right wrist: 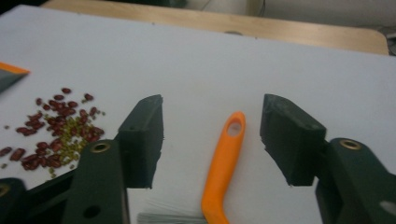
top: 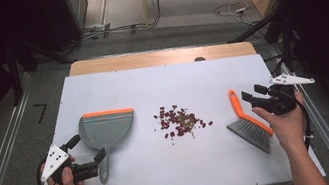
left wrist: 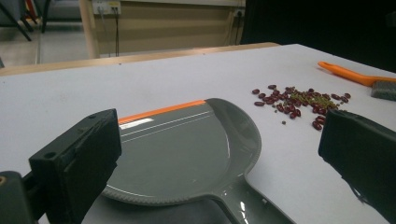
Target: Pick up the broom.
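Grey dustpan [top: 105, 128] with orange front lip lay flat on the white table [top: 116, 88], left side, handle pointing toward the near edge. Brush [top: 248, 121], orange handle and grey bristles, lay flat on the right, handle angled away. Pile of red and green beans [top: 179, 119] sat between them, touching neither.

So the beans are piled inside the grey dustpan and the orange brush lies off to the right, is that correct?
Not quite. The beans lie loose on the white table, between the dustpan and the brush, not inside the pan. The high view shows the gap, and the left gripper view shows the pan's inside bare. The brush does lie to the right.
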`<state>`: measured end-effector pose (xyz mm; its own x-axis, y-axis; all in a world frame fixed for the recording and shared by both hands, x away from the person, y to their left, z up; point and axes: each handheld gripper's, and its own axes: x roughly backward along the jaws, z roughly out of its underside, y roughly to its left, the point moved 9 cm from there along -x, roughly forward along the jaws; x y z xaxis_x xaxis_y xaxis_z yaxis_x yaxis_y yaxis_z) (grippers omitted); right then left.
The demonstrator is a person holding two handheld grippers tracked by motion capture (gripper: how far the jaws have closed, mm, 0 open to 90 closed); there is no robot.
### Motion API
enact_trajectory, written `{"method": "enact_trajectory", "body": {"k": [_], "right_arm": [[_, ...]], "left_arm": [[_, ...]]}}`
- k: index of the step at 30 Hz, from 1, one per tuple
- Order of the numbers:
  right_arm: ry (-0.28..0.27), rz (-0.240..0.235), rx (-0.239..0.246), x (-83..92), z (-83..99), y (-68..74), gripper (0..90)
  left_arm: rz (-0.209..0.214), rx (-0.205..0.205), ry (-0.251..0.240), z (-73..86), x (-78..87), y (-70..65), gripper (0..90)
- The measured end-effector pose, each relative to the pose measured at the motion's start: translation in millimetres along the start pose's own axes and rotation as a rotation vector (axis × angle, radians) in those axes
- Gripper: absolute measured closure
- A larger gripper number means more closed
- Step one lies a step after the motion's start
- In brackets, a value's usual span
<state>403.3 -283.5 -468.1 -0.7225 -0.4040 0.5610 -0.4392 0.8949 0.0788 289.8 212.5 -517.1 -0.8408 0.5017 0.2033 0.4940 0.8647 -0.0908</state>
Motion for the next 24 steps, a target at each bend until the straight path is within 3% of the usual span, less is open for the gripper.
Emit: {"method": "enact_trajectory", "body": {"k": [8,12,14,15,21,24], "right_arm": [[0.102,-0.013,0.026,-16.9,16.2,0.9,48.2],[0.174,-0.07,-0.04,-23.6,25.9,7.7,56.7],[0.197,-0.063,-0.029,-25.3,28.9,7.8,57.8],[0.236,-0.039,-0.007,-28.7,34.3,7.1,58.1],[0.334,-0.002,-0.041,-36.1,49.0,1.3,61.1],[0.354,-0.004,-0.048,-37.6,52.4,-0.2,61.2]], "left_arm": [[-0.004,-0.017,-0.008,-6.8,4.3,-1.5,0.0],[0.001,-0.014,-0.012,-7.9,6.0,-2.8,0.0],[0.001,-0.014,-0.014,-8.8,6.5,-3.0,0.0],[0.003,-0.015,-0.017,-9.8,7.1,-3.5,0.0],[0.016,-0.005,-0.025,-13.5,7.0,-7.3,0.0],[0.018,-0.01,-0.024,-15.3,6.7,-9.9,0.0]]}}
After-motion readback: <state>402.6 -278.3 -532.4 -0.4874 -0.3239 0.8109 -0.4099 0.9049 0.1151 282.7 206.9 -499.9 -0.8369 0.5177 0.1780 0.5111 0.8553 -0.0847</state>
